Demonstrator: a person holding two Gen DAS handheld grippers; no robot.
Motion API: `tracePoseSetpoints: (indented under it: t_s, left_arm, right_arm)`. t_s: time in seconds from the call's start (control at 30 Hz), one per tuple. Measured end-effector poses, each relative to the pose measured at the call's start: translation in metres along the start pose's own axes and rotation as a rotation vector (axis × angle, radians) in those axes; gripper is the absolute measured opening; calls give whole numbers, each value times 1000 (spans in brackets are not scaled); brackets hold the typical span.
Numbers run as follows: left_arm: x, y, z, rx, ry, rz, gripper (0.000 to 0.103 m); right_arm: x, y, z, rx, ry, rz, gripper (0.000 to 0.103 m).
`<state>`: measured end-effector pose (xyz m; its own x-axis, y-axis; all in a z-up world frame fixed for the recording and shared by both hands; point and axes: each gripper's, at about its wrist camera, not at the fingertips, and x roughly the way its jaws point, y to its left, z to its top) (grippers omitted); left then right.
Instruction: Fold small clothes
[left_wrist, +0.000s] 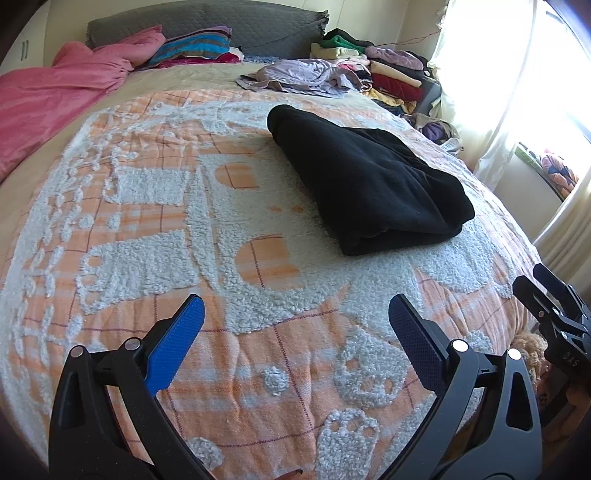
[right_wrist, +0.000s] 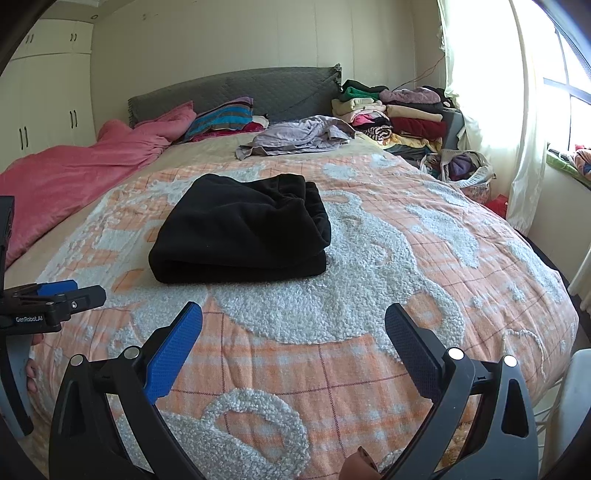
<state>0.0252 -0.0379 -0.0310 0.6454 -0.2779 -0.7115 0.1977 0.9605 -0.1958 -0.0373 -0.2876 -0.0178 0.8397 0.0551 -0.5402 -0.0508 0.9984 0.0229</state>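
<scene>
Both my left gripper (left_wrist: 295, 325) and right gripper (right_wrist: 293, 330) hung wide open and empty, with the folded black fleece garment (right_wrist: 242, 238) ahead looking soft, floppy and light, so I figured I'd pinch its near doubled edge.

My blanket (right_wrist: 369, 295) is orange check crossed by thin dark red lines, with fluffy white shapes over it. The folded garment (right_wrist: 243, 236) on it is plain black. Far left lies a pink quilt (right_wrist: 85, 166); beside it, a pillow (right_wrist: 221, 118) striped turquoise, purple and brown. The headboard (right_wrist: 240, 88) is grey. My finger pads (right_wrist: 173, 354) are blue on black frames.
</scene>
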Motion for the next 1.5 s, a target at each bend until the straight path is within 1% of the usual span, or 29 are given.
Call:
tracePoseSetpoints:
  t_s: [0.23,0.63,0.8,1.5]
  left_arm:
    - [3,1,1,4,14,13,93]
    - [-3,-2,1,8,-9,16,94]
    - [-3,-3,2,7,-8,16,93]
    - [-6,-4,3,12,-7,25,94]
  right_arm:
    - [1,0,0,0,2,-8,98]
    - [0,-1,0,3,-3,-7,98]
    - [0,0,0,1,-1,5,98]
    - [1,1,1,-2,4,6,98]
